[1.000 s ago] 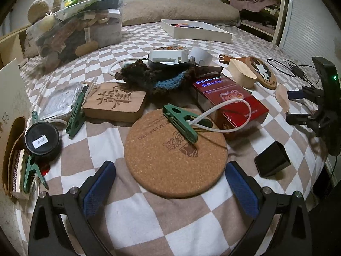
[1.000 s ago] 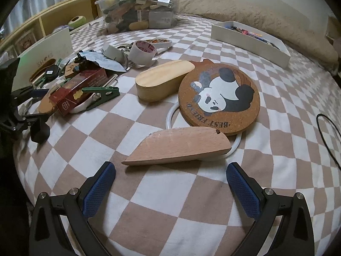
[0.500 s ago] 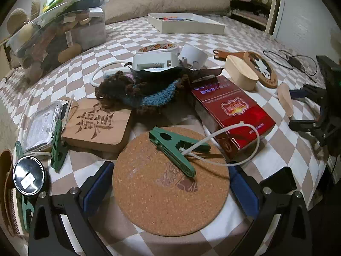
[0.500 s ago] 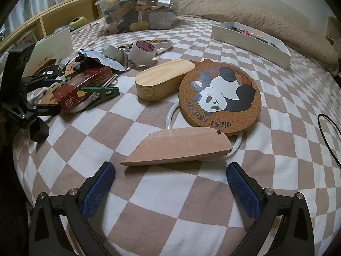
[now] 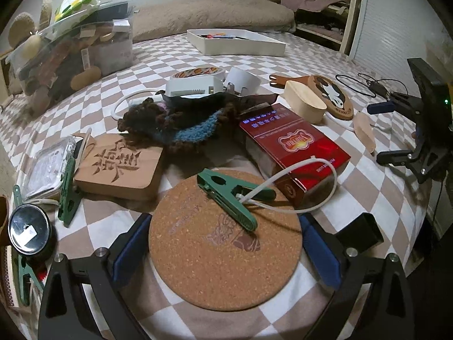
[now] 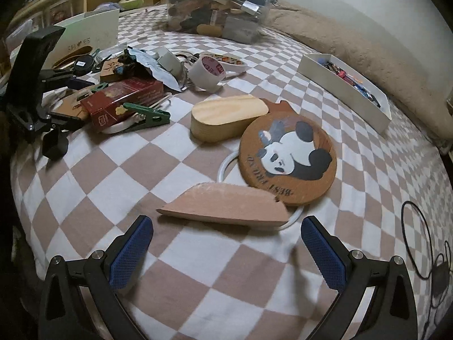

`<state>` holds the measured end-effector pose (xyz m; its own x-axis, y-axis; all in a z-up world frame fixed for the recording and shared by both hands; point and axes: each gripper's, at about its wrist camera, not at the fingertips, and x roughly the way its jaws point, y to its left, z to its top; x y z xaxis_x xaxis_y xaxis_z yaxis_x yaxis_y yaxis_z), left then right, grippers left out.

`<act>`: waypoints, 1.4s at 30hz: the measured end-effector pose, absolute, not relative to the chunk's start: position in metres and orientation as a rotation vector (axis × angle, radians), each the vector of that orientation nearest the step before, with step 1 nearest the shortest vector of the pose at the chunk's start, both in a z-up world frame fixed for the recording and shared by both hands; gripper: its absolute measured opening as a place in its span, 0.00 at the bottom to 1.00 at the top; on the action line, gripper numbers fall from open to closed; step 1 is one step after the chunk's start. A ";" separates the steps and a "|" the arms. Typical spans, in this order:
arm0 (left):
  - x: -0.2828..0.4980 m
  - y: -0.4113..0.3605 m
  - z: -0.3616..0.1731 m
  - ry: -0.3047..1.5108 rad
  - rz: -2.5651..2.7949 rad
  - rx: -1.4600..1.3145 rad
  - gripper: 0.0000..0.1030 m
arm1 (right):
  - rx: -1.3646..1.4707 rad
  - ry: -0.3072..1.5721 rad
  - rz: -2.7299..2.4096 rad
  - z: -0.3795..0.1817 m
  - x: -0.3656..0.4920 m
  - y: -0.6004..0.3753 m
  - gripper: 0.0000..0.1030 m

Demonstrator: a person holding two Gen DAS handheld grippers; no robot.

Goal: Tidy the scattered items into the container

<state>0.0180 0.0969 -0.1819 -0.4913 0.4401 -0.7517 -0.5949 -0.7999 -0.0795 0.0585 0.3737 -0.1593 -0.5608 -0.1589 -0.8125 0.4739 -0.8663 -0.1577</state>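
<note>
I see both claws released: left gripper [image 5: 223, 250] straddling the round cork coaster [image 5: 225, 240], right gripper [image 6: 226, 249] above the brown-and-white checkered bedspread [image 6: 175, 257]; beige bolster [image 6: 354, 45] along far edge.

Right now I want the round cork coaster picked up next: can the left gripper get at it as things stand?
Probably yes. The left gripper is open with its blue pads flanking the cork coaster. But a green clip holding a white cable lies on top and would likely ride along or slide off.
</note>
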 end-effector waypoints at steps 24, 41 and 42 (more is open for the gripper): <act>0.018 0.097 -0.182 0.255 2.275 -1.070 0.98 | 1.264 0.394 -2.429 -0.169 0.042 0.368 1.00; 0.017 0.097 -0.183 0.253 2.274 -1.070 0.98 | 1.276 0.360 -2.410 -0.168 0.045 0.372 1.00; 0.017 0.097 -0.183 0.253 2.274 -1.070 0.98 | 1.273 0.355 -2.402 -0.168 0.044 0.374 1.00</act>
